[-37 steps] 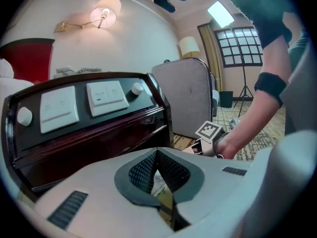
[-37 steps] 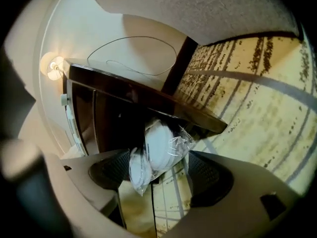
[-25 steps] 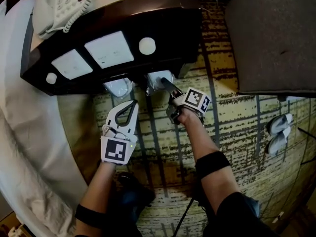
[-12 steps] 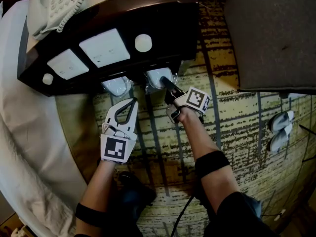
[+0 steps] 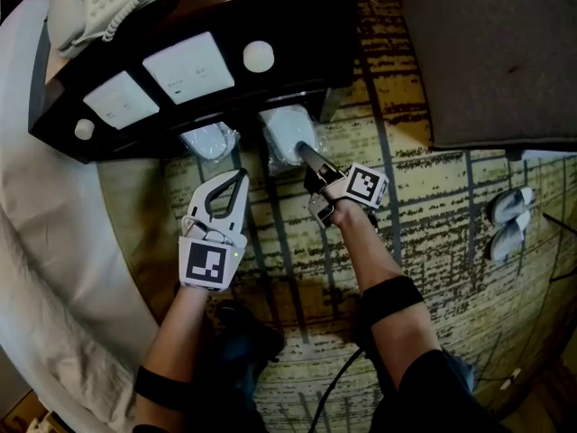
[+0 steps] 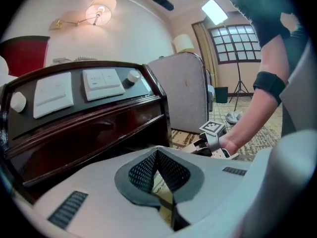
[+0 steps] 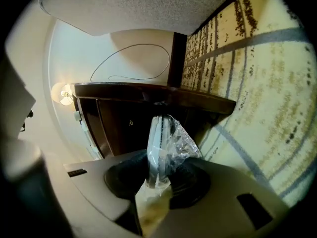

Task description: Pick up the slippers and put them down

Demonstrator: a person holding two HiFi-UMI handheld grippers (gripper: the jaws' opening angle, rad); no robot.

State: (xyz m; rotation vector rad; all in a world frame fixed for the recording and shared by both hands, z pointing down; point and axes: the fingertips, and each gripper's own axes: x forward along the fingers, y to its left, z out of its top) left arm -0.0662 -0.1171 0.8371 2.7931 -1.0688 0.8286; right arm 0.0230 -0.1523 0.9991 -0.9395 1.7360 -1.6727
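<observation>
Clear plastic wraps the slipper packet (image 5: 290, 133), which is at the foot of the nightstand (image 5: 270, 34), just in front of its lower edge. The head view shows the packet only from above, as a pale shape. The right gripper view shows it edge-on (image 7: 162, 140), with two white soles side by side inside the wrapper. The packet's long axis runs from the jaws straight toward the nightstand's dark front, far end pointing at it.

The right gripper (image 5: 305, 152) has just been closing its jaws, and the pads clamp the packet's near end (wrapper crumpled between them). The right forearm is stretched toward the nightstand. In that gripper's view the carpet (image 5: 433, 206) fills the right side, so the gripper is rolled onto its side.

The left gripper (image 5: 236, 179) hangs in front of the nightstand, near a second packet (image 5: 209, 140) but apart from it. Its own view shows the jaws together with nothing between them.
</observation>
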